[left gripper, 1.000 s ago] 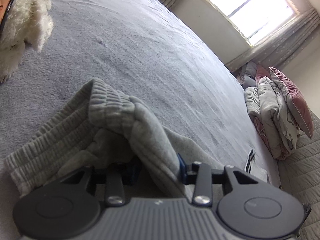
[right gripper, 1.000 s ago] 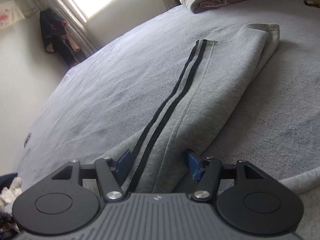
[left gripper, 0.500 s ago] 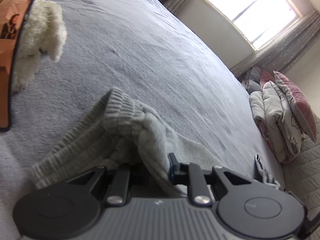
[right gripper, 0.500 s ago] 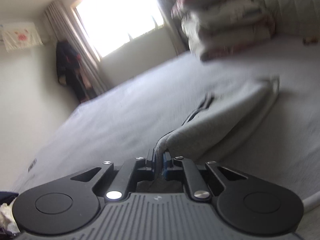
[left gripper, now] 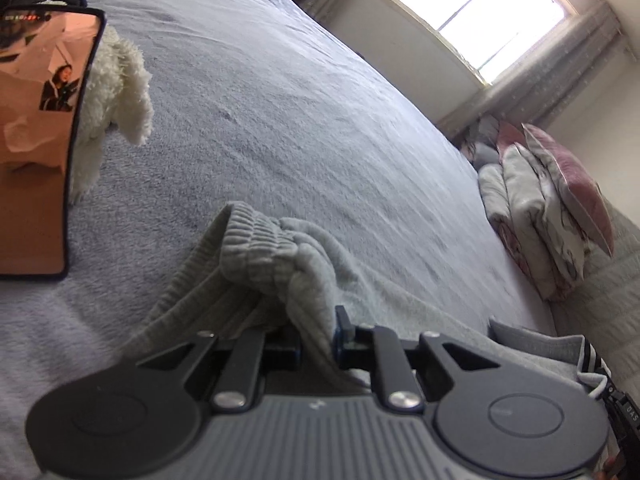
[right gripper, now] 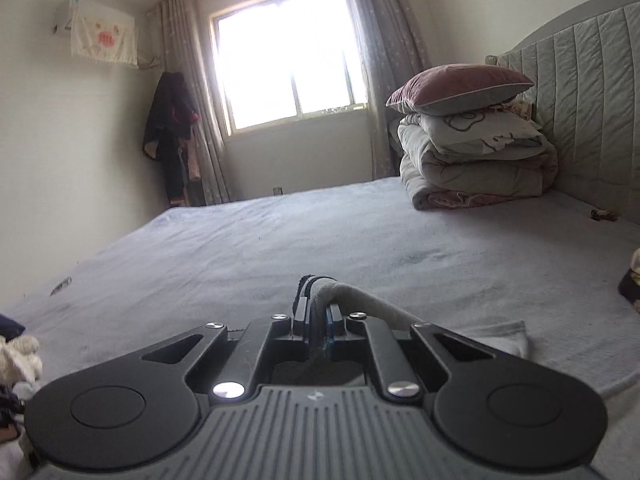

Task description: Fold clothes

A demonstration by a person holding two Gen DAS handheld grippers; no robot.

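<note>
Grey bed [left gripper: 280,120], sweatpants [left gripper: 280,256] waistband pinched in closing left claw [left gripper: 316,342]

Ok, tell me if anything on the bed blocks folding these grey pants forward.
Nothing visible does. Both tools already pinch the grey pants: the left tool at the ribbed waistband, its jaws closing, the right tool at the striped end. The bed ahead is bare; the plush toy sits off to the side.

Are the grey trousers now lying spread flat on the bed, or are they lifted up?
Lifted, at least at both gripped ends. The left gripper pinches the ribbed waistband bunched above the bed; the right gripper holds the striped end raised.
</note>
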